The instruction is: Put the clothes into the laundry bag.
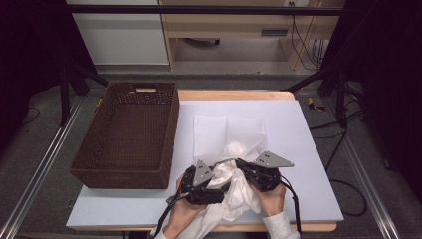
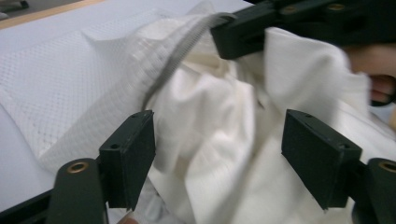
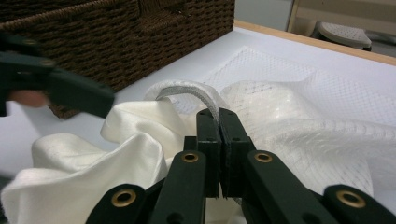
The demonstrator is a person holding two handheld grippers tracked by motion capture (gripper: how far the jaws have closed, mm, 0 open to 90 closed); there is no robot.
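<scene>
White cloth (image 2: 219,140) lies between my left gripper's (image 2: 218,158) open jaws, unpressed; my right gripper (image 3: 218,122) is clamped on the mesh bag's (image 3: 299,107) grey edge.

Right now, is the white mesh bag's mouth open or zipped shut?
Open. The right gripper is shut on the grey zipper edge, holding it up, and cream cloth bulges through the mesh bag's mouth.

Black left gripper (image 1: 211,185), grey three-cornered plates, brass rivets, black cables, white sleeves
</scene>
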